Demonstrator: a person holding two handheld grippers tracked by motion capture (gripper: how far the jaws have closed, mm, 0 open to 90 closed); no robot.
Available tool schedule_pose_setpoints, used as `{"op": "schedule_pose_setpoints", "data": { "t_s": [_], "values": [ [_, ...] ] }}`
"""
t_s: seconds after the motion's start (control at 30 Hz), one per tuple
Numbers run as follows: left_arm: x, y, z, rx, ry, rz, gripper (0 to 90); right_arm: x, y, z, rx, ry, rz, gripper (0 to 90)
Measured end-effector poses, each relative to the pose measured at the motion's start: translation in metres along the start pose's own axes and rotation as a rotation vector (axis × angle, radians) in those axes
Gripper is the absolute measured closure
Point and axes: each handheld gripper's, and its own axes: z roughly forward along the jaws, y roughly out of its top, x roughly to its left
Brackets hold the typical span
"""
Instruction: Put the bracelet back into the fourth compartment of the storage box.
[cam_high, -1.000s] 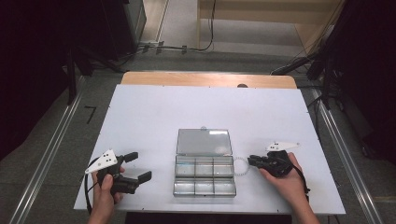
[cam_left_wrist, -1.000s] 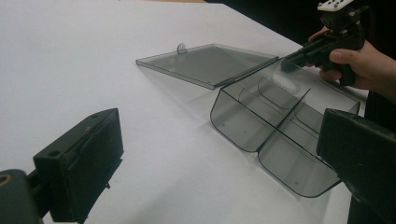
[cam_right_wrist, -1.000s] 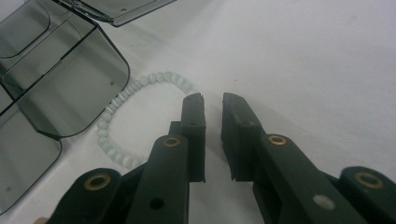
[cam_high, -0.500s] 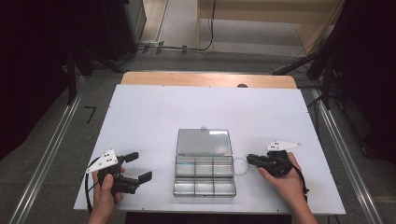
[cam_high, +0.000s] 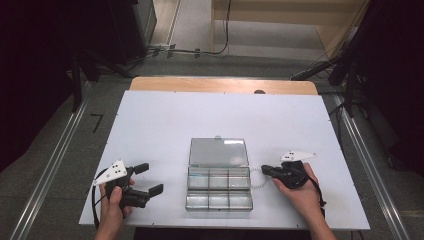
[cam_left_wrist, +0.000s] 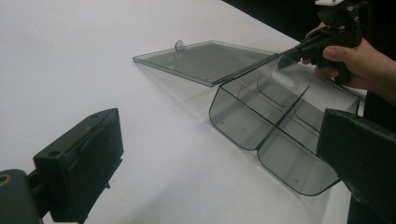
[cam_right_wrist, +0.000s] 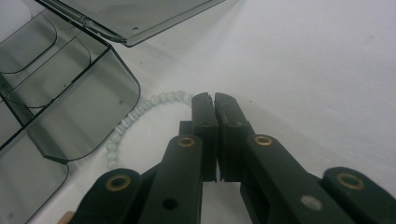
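A clear plastic compartment box (cam_high: 218, 199) lies at the table's front middle, its lid (cam_high: 218, 152) folded flat behind it. A pale bead bracelet (cam_high: 256, 178) rests against the box's right side. My right gripper (cam_high: 264, 170) points left at it. Its jaws have just been closing and now stand together on the bracelet (cam_right_wrist: 140, 109). The strand meets the tips of my right gripper (cam_right_wrist: 214, 97), and the rest of the loop is hidden under them. My left gripper (cam_high: 152, 178) rests left of the box, open with nothing between its fingers. Ahead of my left gripper (cam_left_wrist: 219, 154) are the box (cam_left_wrist: 261, 121) and lid (cam_left_wrist: 205, 58).
The white tabletop (cam_high: 165, 125) has bare room behind and to both sides of the box. A wooden edge (cam_high: 220, 85) borders it at the back, and metal rails (cam_high: 55, 165) run along the floor beside it. The box compartments (cam_right_wrist: 70, 93) look unfilled.
The right gripper's jaws have drawn together at the bracelet. Both hands and the box stay where they were.
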Motion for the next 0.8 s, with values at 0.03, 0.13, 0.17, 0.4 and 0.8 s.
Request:
{"op": "schedule_pose_setpoints", "data": {
  "t_s": [0.03, 0.13, 0.17, 0.4, 0.8],
  "values": [
    [0.0, -0.0001, 0.0001, 0.002, 0.0, 0.0, 0.3, -0.0004, -0.0004, -0.0001, -0.001, 0.006, 0.006, 86.3],
    [0.0004, -0.0002, 0.0002, 0.003, -0.002, 0.001, 0.3, -0.002, -0.0014, 0.0004, 0.008, 0.015, 0.013, 83.4],
    [0.0004, -0.0002, 0.0002, 0.002, -0.001, 0.0, 0.3, -0.0014, -0.0021, 0.0018, 0.025, 0.008, 0.008, 82.9],
    [0.0014, -0.0003, 0.0001, 0.001, 0.002, 0.001, 0.3, 0.003, -0.0014, 0.0022, 0.031, -0.019, -0.004, 83.2],
    [-0.0006, 0.0002, 0.0019, 0.003, 0.004, 0.003, 0.3, 0.0025, -0.0019, 0.0025, 0.027, -0.014, 0.007, 85.1]
  ]
}}
